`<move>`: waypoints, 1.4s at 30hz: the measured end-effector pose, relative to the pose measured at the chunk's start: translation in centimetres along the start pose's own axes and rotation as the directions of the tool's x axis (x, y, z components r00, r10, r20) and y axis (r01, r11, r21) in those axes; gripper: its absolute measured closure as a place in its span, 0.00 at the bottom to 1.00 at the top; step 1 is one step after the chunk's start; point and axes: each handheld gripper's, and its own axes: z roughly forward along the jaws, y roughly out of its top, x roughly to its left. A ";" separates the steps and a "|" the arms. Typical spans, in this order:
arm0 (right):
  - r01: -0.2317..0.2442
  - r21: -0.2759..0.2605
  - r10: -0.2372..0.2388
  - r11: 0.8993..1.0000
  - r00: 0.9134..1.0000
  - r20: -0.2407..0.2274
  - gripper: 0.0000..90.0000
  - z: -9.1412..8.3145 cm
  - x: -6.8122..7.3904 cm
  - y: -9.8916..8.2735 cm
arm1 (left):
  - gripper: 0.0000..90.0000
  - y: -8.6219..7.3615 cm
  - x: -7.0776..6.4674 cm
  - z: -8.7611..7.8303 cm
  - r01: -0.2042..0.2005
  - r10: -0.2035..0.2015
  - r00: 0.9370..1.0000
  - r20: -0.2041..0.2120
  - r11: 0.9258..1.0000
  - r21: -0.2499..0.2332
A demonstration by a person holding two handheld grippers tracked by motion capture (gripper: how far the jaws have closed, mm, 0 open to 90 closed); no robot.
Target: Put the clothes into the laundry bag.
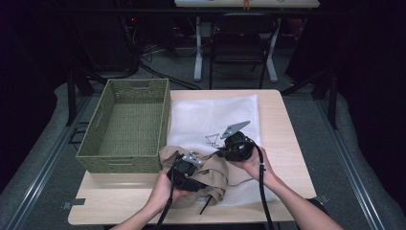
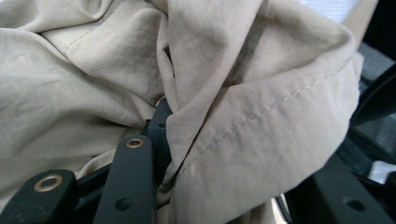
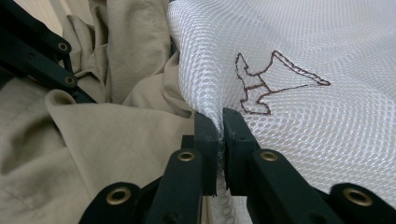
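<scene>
A beige garment [image 1: 218, 175] lies crumpled at the front of the table, partly over the edge of a white mesh bag [image 1: 215, 115] with a brown stitched motif [image 1: 212, 140]. My left gripper [image 1: 191, 165] is sunk into the garment. In the left gripper view a thick fold of the garment [image 2: 93, 70] fills the gap between the jaws of the left gripper [image 2: 243, 140], which grip it. My right gripper [image 1: 224, 151] sits just right of the garment. The right gripper [image 3: 219, 126] is shut on the rim of the mesh bag [image 3: 303, 56], with the garment [image 3: 116, 140] to its left.
An olive woven basket [image 1: 139, 82] stands empty on the left part of the wooden table [image 1: 287, 143], touching the mesh bag's left side. Behind the table are a dark chair [image 1: 239, 43] and white desk legs [image 1: 197, 52]. Cables trail from both grippers over the front edge.
</scene>
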 end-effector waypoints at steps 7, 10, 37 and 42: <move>-0.010 0.025 0.010 1.000 1.000 0.001 0.95 0.6 -0.3 -0.5 | 0.35 0.1 -0.2 -0.2 -0.047 0.046 0.998 -0.048 0.999 -0.007; -0.013 0.025 0.013 1.000 1.000 -0.004 0.95 0.6 -0.5 -0.6 | 0.30 0.0 -0.4 -1.5 -0.058 0.056 0.996 -0.063 0.998 -0.033; -0.014 -0.023 0.014 1.000 0.999 -0.035 0.95 -0.5 0.2 0.3 | 0.82 0.8 -1.2 -0.2 -0.015 0.007 0.999 -0.050 0.985 -0.173; -0.022 0.019 0.023 1.000 0.999 -0.034 0.95 0.3 -0.1 -0.4 | 0.61 0.5 -0.6 1.0 -0.017 0.011 0.999 -0.044 0.990 -0.136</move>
